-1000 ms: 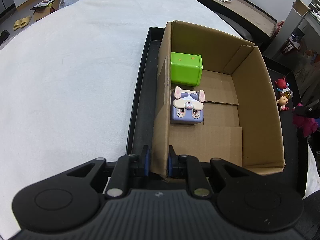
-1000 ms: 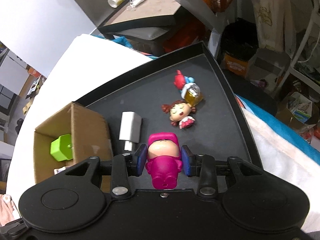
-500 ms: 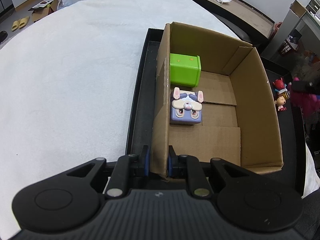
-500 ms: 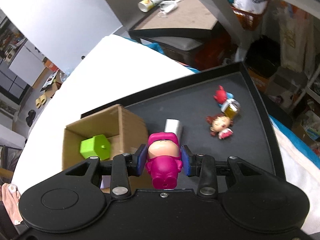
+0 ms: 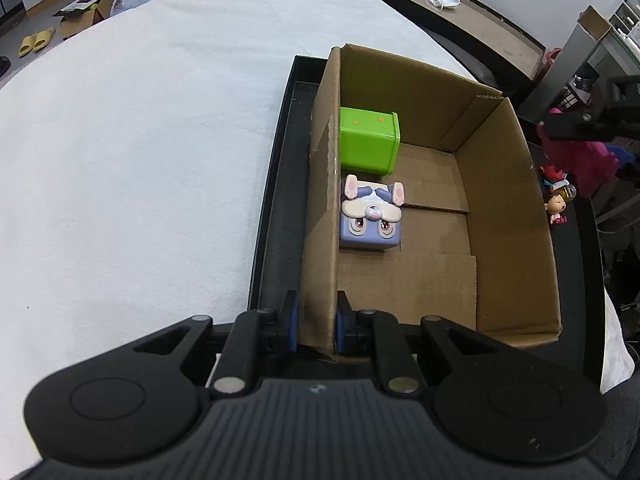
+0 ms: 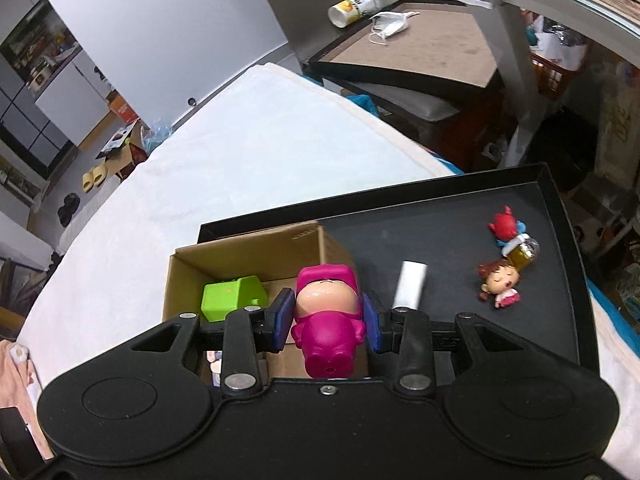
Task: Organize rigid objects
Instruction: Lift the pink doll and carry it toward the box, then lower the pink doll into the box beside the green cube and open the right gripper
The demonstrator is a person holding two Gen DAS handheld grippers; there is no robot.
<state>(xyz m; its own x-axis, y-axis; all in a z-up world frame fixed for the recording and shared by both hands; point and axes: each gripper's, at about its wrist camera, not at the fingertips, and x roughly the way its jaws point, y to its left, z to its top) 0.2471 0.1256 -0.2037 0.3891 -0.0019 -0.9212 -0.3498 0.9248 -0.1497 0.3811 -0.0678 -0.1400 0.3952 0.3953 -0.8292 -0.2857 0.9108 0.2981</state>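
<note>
My left gripper (image 5: 314, 322) is shut on the near left wall of the cardboard box (image 5: 322, 216), which stands on a black tray (image 5: 276, 200). Inside the box lie a green cube (image 5: 368, 144) and a purple rabbit-face cube (image 5: 370, 218). My right gripper (image 6: 326, 320) is shut on a magenta figurine (image 6: 328, 312) and holds it above the box's right side (image 6: 256, 252); it also shows in the left wrist view (image 5: 576, 156). The green cube (image 6: 232, 298) shows in the right wrist view too.
On the black tray (image 6: 440, 220) right of the box lie a white cylinder (image 6: 410, 286), a brown-haired doll (image 6: 498, 282) and a red-and-blue figure with a small jar (image 6: 512, 236). White cloth (image 5: 140, 140) covers the table left of the tray. A side table (image 6: 420, 40) stands behind.
My right gripper has risen and moved left with the magenta figurine, from over the tray to above the box. My left gripper keeps its hold on the box wall.
</note>
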